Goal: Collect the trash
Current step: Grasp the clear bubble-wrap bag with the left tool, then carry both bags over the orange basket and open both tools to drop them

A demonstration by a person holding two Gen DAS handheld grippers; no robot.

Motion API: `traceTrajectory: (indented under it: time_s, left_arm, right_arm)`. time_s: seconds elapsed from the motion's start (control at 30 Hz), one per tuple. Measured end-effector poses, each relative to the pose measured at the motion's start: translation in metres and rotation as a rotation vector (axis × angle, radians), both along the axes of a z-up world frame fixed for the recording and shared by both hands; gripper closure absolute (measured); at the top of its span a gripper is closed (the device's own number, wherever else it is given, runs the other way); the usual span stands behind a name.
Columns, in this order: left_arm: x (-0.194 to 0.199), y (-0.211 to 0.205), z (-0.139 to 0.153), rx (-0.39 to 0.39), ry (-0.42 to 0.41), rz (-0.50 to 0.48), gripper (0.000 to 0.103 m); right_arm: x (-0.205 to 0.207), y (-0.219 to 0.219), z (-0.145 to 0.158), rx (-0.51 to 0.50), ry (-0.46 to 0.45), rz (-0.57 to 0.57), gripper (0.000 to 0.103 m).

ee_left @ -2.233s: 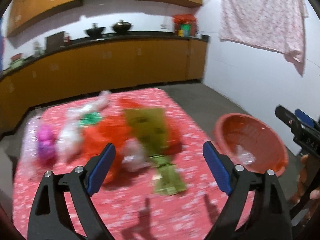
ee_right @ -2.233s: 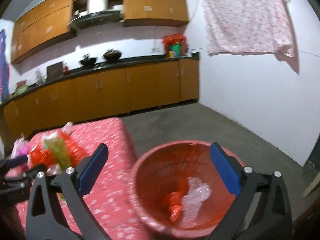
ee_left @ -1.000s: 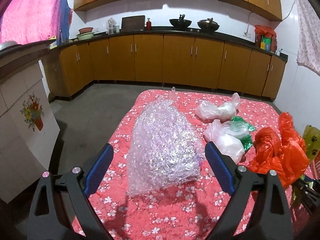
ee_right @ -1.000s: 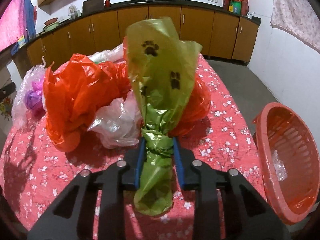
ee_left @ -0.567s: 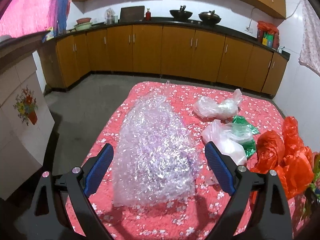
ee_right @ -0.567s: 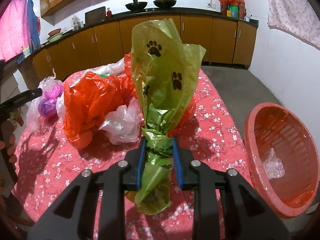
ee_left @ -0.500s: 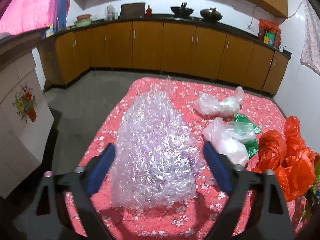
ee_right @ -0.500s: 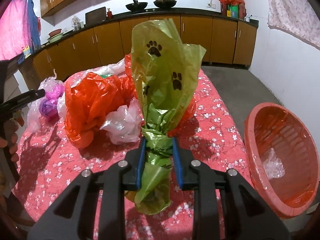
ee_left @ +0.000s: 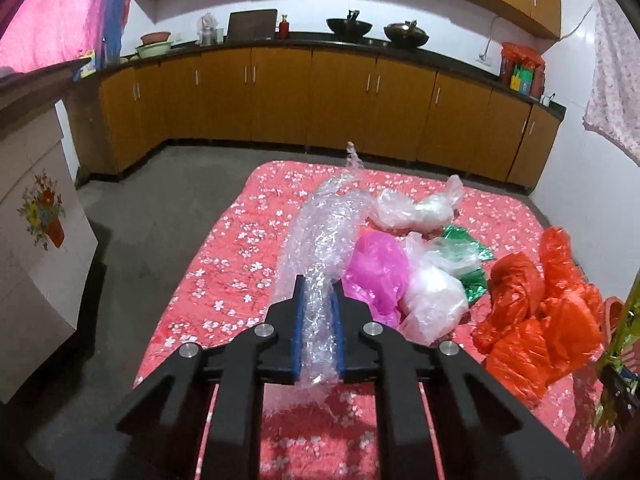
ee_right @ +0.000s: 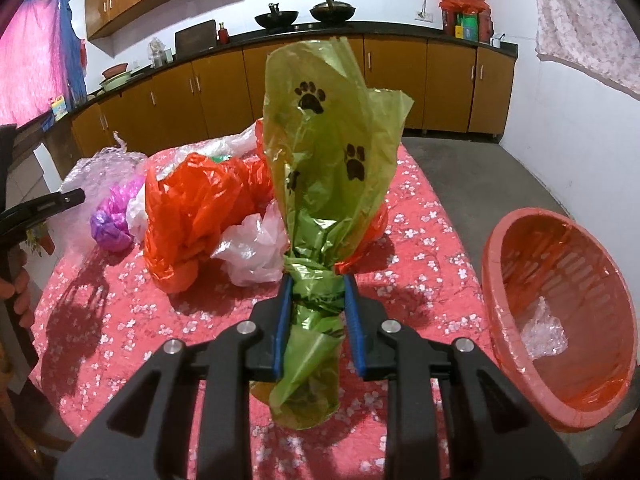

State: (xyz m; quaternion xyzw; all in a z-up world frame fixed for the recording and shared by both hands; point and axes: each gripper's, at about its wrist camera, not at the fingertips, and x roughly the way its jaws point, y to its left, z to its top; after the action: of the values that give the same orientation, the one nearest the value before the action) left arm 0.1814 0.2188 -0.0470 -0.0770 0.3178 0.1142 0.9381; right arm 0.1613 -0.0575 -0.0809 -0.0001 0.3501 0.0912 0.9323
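Observation:
My left gripper [ee_left: 317,292] is shut on a clear bubble-wrap bag [ee_left: 320,236] that it holds up off the red floral table [ee_left: 232,240]. My right gripper [ee_right: 316,284] is shut on a green bag with black paw prints [ee_right: 332,140], held upright above the table. A pink bag [ee_left: 376,268], clear and white bags [ee_left: 434,296], a green foil wrapper [ee_left: 468,240] and orange bags [ee_left: 536,316] lie on the table. The orange basket [ee_right: 496,264] stands off the table's right edge with a clear wrapper [ee_right: 542,332] inside.
Wooden kitchen cabinets [ee_left: 280,96] line the back wall with pans on the counter. A cloth [ee_right: 584,16] hangs on the right wall. A white cabinet with a flower picture [ee_left: 40,216] stands left of the table. Grey floor surrounds the table.
My left gripper has closed on the bubble-wrap bag and pulled it up, uncovering the pink bag. My right gripper keeps holding the green bag, hardly moved.

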Motion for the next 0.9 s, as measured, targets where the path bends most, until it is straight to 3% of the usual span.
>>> traceTrajectory:
  time_s: [0.37, 0.6, 0.9]
  left_arm:
    - [-0.028, -0.017, 0.042, -0.010, -0.103, -0.039, 0.091]
    - [-0.043, -0.049, 0.065, -0.018, -0.160, -0.139, 0.091]
    - [-0.054, -0.093, 0.073, -0.024, -0.178, -0.274, 0.091]
  right_arm:
    - [-0.011, -0.002, 0.015, 0.014, -0.035, -0.002, 0.078]
    - [-0.016, -0.009, 0.031, 0.026, -0.067, -0.018, 0.078]
    - [-0.022, -0.027, 0.046, 0.035, -0.101, -0.055, 0.078]
